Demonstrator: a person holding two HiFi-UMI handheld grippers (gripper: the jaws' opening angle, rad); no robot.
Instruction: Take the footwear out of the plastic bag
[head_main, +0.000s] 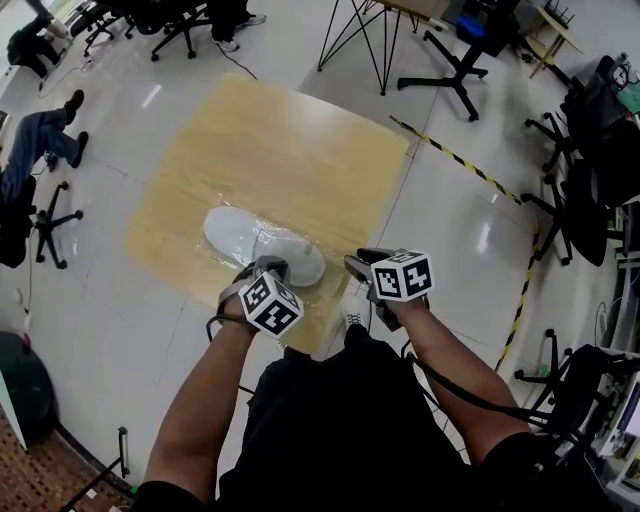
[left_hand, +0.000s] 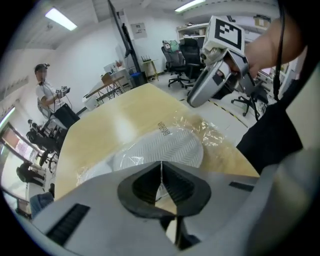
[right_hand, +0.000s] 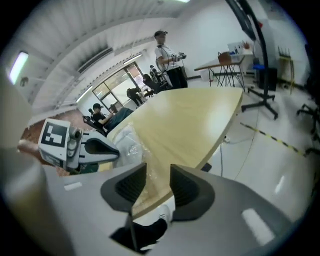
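Currently your left gripper (head_main: 268, 268) points steeply down at the near end of the white shoe (head_main: 262, 243), with its jaws pressed together. In the left gripper view a thin sliver of clear film seems caught between the pads (left_hand: 172, 182), so I judge you are pinching the plastic bag (left_hand: 210, 132) there to anchor it. The shoe lies just ahead of and below that gripper, sole side showing, fully wrapped in the bag and resting on the tabletop (head_main: 280, 140). Your right gripper (head_main: 358, 262) hangs just beside the left one, off to its right and over the tabletop's near edge. Its jaws stand well apart with nothing between them; the right gripper view shows only the tabletop's edge and your own foot through the gap. From that gripper the bag sits to its left, close by but not touching. That spacing suits a two-handed pull: one side holds the film down while the free jaws look for the bag's mouth. The shoe has not come out yet.
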